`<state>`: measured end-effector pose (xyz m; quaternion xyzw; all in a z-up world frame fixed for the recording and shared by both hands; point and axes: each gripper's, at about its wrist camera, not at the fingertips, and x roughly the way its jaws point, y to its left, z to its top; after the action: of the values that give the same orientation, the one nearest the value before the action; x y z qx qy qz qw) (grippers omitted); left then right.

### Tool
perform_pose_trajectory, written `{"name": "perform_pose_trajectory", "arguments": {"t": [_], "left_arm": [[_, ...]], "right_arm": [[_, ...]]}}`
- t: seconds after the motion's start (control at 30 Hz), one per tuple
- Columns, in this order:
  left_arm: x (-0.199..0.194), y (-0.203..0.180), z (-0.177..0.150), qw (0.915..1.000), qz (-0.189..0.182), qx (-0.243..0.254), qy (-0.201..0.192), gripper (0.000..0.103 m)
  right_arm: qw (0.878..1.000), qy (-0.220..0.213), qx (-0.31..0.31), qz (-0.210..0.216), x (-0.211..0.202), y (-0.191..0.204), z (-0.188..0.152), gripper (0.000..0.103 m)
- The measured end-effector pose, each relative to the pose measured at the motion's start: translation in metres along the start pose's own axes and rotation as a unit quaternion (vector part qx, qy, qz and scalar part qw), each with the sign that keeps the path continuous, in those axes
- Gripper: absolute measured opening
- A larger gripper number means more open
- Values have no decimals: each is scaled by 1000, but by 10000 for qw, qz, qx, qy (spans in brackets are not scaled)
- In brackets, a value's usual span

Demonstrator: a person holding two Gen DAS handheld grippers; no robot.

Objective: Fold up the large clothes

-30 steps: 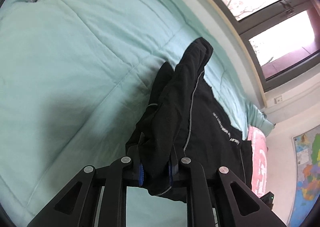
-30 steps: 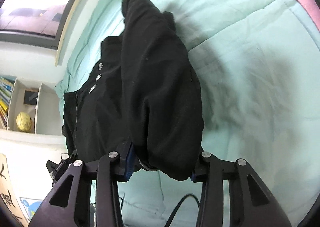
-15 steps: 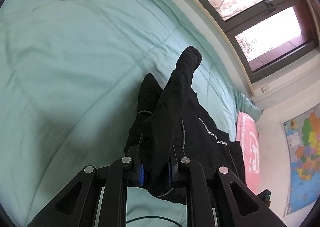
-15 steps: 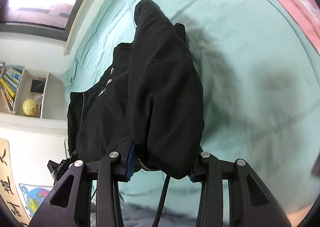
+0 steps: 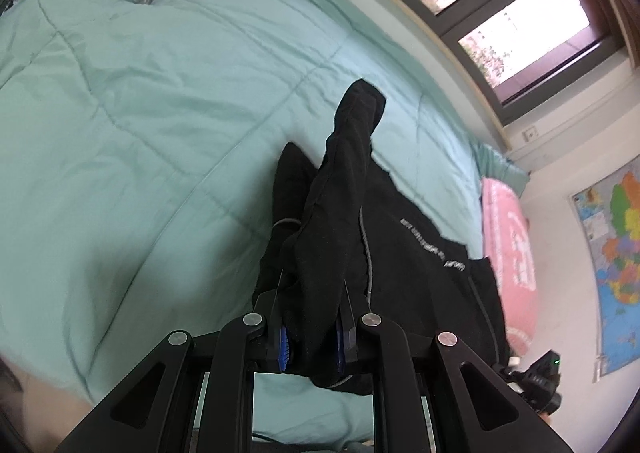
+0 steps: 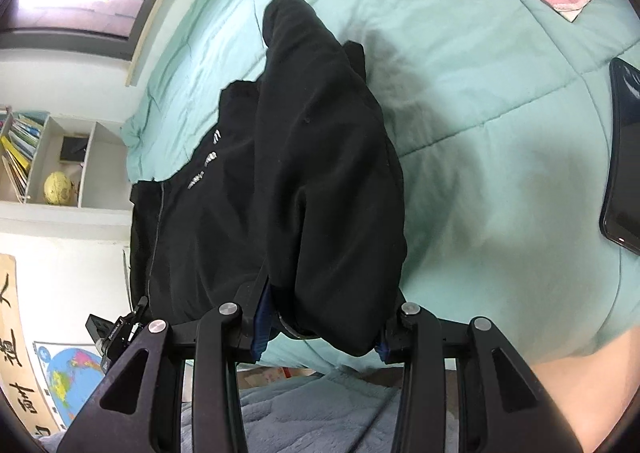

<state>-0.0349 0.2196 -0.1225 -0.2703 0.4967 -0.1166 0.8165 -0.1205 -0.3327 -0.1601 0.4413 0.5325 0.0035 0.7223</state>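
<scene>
Over the mint-green quilted bed [image 5: 160, 133], the black fleece jacket [image 5: 344, 221] hung lifted at one edge, its far end trailing on the quilt. Left gripper [image 5: 311, 337]: jaws clenched on a thin bunch of the fabric. Right gripper [image 6: 318, 327]: jaws clamped wider on a thick roll of it. Judgement: edge being carried for a fold. To do it well, both hands should travel level and together, the held edge taut, then lowered square onto the opposite edge before release; the thick roll could slip.
</scene>
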Motion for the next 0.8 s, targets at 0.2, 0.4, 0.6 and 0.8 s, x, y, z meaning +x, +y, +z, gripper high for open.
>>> {"name": "perform_pose_trajectory", "arguments": {"t": [0.2, 0.4, 0.6, 0.8], "left_arm": [[28, 27, -13, 9939, 846, -405, 587, 26], [28, 49, -19, 9836, 1557, -506, 762, 63], [5, 82, -29, 9609, 2275, -1331, 850, 69], [-12, 62, -44, 9161, 3747, -885, 1121, 69]], "right_arm": [[9979, 407, 422, -258, 26, -31, 2, 61], [9951, 491, 788, -330, 26, -52, 1, 75], [9886, 300, 649, -1328, -4, -66, -2, 77], [9754, -278, 159, -2183, -52, -36, -5, 77]]}}
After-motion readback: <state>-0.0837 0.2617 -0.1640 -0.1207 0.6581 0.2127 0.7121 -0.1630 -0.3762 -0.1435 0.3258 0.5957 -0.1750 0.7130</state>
